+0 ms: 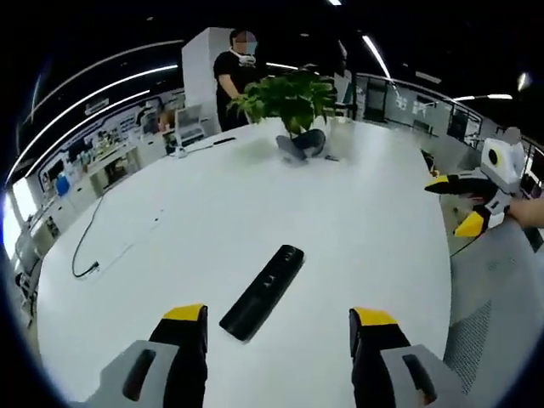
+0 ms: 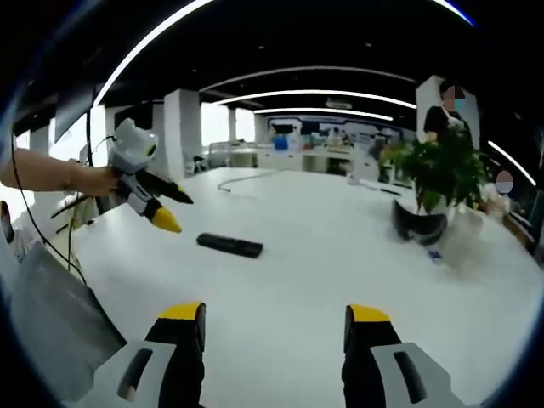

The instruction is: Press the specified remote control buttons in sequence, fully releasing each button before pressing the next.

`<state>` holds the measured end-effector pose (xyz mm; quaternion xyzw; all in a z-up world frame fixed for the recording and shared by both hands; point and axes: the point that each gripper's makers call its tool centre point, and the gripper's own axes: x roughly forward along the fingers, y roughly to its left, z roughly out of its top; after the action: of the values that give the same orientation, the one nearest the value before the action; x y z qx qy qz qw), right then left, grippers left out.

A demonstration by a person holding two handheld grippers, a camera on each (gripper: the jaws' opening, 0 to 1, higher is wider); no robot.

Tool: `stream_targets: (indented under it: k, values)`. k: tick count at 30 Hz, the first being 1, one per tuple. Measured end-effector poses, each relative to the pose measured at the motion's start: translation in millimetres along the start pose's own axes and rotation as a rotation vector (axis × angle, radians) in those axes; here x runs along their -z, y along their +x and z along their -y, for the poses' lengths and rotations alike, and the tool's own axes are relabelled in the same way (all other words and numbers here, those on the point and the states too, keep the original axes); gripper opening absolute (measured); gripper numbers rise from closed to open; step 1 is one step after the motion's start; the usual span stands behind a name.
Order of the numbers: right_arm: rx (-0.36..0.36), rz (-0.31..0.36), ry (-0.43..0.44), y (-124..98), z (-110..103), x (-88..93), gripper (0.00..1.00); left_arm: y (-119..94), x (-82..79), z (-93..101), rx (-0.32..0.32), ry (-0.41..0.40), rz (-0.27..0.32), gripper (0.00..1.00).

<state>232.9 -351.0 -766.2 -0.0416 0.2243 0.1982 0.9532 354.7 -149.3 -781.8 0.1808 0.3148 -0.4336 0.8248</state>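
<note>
The remote control (image 1: 263,291) is a long black bar lying flat on the white surface (image 1: 212,204), just ahead of the left tongs (image 1: 279,327) and slightly to the left of the gap between their jaws. In the right gripper view the remote control (image 2: 229,246) lies well ahead and to the left of the right tongs (image 2: 276,327). Nothing touches it.

Left tongs: jaws wide apart, holding nothing, yellow tips above the surface. Right tongs: jaws wide apart, holding nothing. In the right gripper view the left tongs (image 2: 173,209) hang above the surface beside the remote control, held by a hand (image 2: 95,180).

A potted plant (image 1: 289,100) stands farther back on the surface, with a dark object (image 1: 300,145) at its base. A thin cable (image 1: 95,246) trails across the surface's left part. 1 person (image 1: 233,75) in black stands behind the plant.
</note>
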Motion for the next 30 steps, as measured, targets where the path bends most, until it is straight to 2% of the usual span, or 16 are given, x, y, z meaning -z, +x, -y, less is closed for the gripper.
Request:
stream_targets:
  k: [3, 9, 19, 25, 26, 29, 30]
  values:
    - [0.000, -0.001, 0.007, -0.1, 0.1, 0.5, 0.64, 10.6, -2.9, 0.2, 0.027, -0.011, -0.006, 0.67]
    - [0.006, 0.001, 0.015, -0.9, 1.7, 0.8, 0.63, 20.9, -5.4, 2.3, 0.039, -0.005, -0.015, 0.67]
    - [-0.009, -0.018, 0.012, 0.3, -1.3, 4.1, 0.60, 35.3, -0.5, -2.7, 0.065, -0.017, -0.047, 0.66]
    - [-0.012, -0.021, 0.015, 0.6, -1.6, 4.9, 0.58, 43.2, 6.1, -7.3, 0.081, 0.009, -0.098, 0.66]
    - [-0.012, -0.022, 0.015, 0.6, -1.4, 5.2, 0.57, 43.5, 5.7, -7.7, 0.081, 0.001, -0.097, 0.66]
    - [-0.007, -0.024, 0.016, 0.4, -0.1, 5.8, 0.56, 46.7, -0.7, -3.7, 0.108, -0.089, -0.057, 0.66]
    - [-0.001, -0.025, 0.018, 0.1, 1.5, 6.1, 0.56, 47.5, -0.5, -4.7, 0.108, -0.090, -0.058, 0.66]
